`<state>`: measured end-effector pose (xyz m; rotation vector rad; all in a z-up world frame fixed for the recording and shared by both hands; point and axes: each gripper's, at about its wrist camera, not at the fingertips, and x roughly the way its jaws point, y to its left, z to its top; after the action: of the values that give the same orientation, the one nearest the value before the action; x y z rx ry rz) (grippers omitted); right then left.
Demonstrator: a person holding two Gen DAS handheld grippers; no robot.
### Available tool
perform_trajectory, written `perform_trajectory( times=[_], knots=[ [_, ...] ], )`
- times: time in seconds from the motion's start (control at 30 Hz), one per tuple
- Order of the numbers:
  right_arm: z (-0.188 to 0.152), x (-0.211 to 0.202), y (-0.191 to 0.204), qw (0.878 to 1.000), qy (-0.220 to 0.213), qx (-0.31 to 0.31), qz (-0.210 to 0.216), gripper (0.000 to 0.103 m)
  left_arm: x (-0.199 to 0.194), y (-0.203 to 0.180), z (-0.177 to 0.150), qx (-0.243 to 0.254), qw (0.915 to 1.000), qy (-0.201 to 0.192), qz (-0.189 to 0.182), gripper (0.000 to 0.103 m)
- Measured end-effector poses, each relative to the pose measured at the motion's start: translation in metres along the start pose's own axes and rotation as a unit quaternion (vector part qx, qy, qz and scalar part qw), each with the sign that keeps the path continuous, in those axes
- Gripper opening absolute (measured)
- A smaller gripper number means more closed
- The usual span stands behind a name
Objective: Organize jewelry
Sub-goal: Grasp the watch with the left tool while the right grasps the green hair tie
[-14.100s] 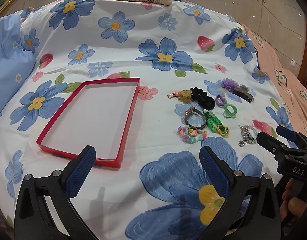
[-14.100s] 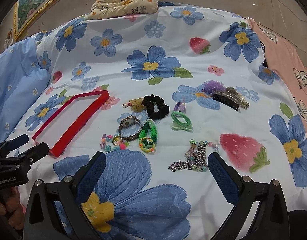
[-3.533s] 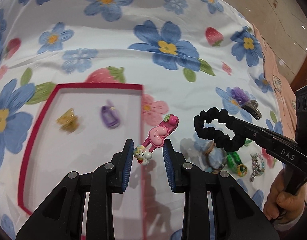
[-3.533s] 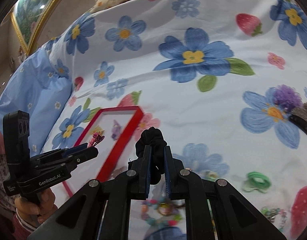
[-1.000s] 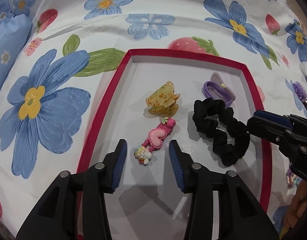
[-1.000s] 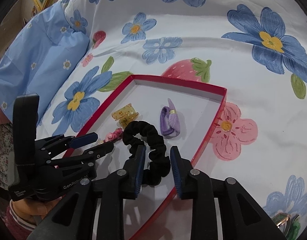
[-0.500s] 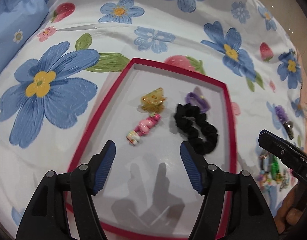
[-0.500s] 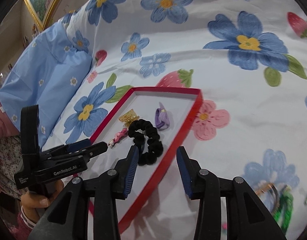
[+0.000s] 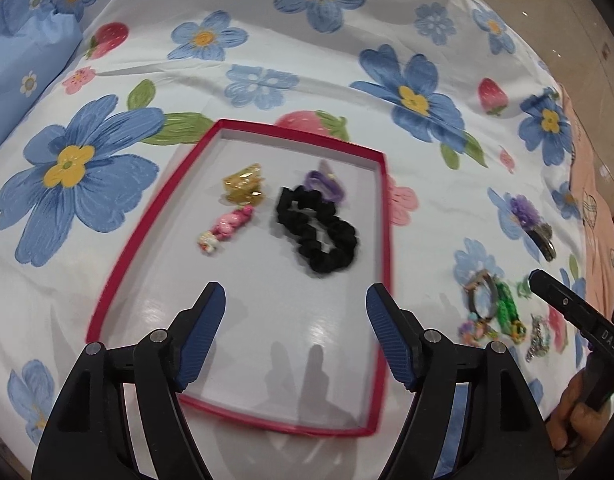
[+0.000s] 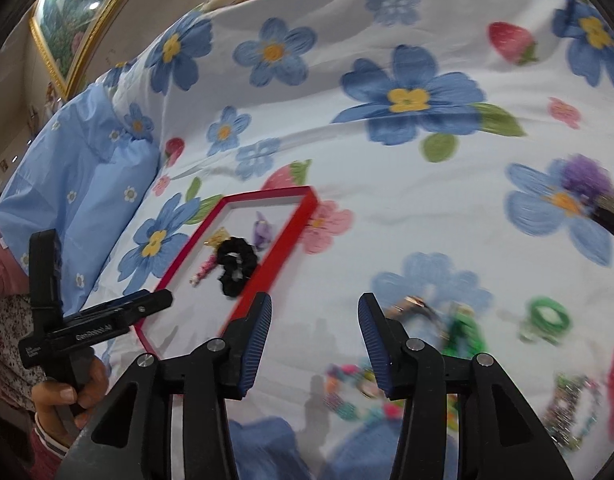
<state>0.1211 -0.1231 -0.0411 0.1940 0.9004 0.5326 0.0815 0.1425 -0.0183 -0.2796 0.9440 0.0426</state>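
Counting inside the shallow red-rimmed cardboard tray [image 9: 381, 216], you have four pieces: one amber plastic claw clip [image 9: 243, 184], one pink heart-shaped hair clip [image 9: 227, 229], one black fabric scrunchie [image 9: 317, 230] and one purple hair tie [image 9: 325, 182]. All four lie ahead of your left gripper [image 9: 295, 300], which hangs over the near half of the tray; its jaws are opening with nothing between them. The pink clip sits just below the amber one, and the scrunchie touches the purple tie.

Your right gripper [image 10: 315, 312] has its jaws opening too, also empty, over the white bedsheet with blue flowers and strawberries [image 10: 387, 184], just right of the tray's edge. To its right a loose cluster waits, blurred: one metal-banded watch [image 9: 483, 294], one green braided bracelet [image 9: 507, 308], one colourful bead bracelet [image 10: 359, 396], one green ring-shaped hair clip [image 10: 549, 316] and one silvery chain [image 9: 539, 332]. Farther off to the right lie one fuzzy purple scrunchie [image 9: 525, 208] and one dark claw clip [image 9: 545, 238], side by side.

A light blue pillow [image 10: 79, 176] lies left of the tray, and a framed picture [image 10: 75, 24] stands beyond it.
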Motion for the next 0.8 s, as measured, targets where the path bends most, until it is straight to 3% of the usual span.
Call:
perform_trajectory(
  times=[0.43,0.8],
  knots=[
    [-0.028,-0.057,-0.064,0.997,-0.029,0.047,-0.050,0.052,-0.007,-0.069,-0.015,0.055,0.9979,0.006,-0.035,0.074],
    [-0.043,-0.079,-0.104,0.993,-0.037,0.074,-0.079,0.052,0.009,-0.115,-0.015,0.098,0.9939,0.021,-0.045,0.075]
  ],
)
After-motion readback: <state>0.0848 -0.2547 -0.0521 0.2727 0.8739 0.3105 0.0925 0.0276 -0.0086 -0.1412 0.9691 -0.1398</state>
